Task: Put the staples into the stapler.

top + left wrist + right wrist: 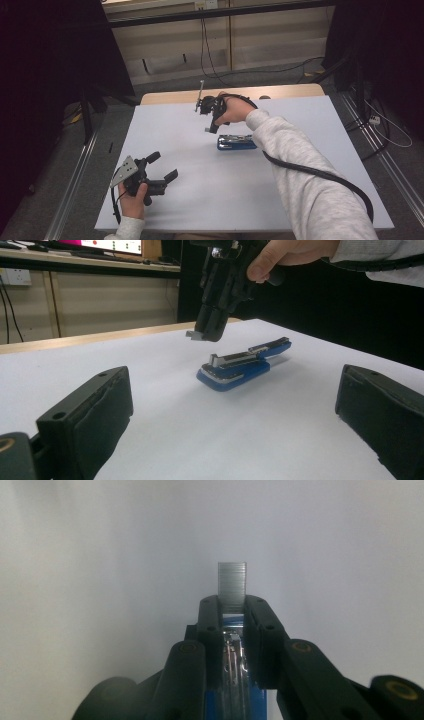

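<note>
- Nearest us, our left tool (pixel 161 167) rests low on the white table (pixel 210 195) with its jaws spread wide, holding nothing.
- Mid-table lies the blue stapler (pixel 236 142), hinged open (metal magazine exposed).
- Just beyond, our right tool (pixel 209 129) hovers, jaws pinching a strip of staples (pixel 232 582) above the stapler.

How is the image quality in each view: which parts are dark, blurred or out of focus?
High view: the white table is evenly lit, the surroundings nearly black. Left gripper view: the blue stapler is fairly sharp, with a soft shadow beneath; the left gripper's pads up close are soft. Right gripper view: the staple strip is fairly clear, the table behind hazy and dim at the left.
</note>
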`<state>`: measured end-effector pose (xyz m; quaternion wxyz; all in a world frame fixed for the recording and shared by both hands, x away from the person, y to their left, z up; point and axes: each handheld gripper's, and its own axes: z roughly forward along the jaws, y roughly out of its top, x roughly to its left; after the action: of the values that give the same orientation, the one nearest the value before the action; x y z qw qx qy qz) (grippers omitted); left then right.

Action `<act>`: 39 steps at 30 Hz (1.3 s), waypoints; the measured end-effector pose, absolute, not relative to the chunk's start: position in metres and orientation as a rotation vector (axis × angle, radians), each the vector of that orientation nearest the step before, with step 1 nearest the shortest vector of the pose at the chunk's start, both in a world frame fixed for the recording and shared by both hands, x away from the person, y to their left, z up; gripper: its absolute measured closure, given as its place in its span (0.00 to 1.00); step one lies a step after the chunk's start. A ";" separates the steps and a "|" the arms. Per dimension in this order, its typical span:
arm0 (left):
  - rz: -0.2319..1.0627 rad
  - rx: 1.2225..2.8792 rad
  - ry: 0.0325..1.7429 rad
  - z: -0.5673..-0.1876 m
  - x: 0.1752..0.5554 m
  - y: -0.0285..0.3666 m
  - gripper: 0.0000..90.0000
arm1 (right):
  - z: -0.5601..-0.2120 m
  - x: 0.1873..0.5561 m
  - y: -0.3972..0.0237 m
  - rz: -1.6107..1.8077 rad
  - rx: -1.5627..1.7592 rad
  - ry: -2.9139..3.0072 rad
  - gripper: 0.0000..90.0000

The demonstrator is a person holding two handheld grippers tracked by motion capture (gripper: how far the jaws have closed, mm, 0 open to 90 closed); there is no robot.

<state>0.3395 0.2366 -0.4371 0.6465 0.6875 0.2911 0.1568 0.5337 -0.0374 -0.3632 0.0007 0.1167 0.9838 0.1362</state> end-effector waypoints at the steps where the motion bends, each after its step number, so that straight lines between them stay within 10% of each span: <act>1: 0.362 1.565 0.660 -0.437 0.339 0.237 0.02 | -0.363 0.534 -0.037 0.428 0.366 3.089 0.87; 39: 0.376 1.572 0.652 -0.437 0.340 0.238 0.04 | -0.364 0.532 -0.069 0.418 0.410 3.079 0.87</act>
<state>0.3397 0.2378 -0.4367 0.6435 0.6903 0.2865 0.1652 0.5323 -0.0687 -0.3642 0.0037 0.1310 0.9824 0.1334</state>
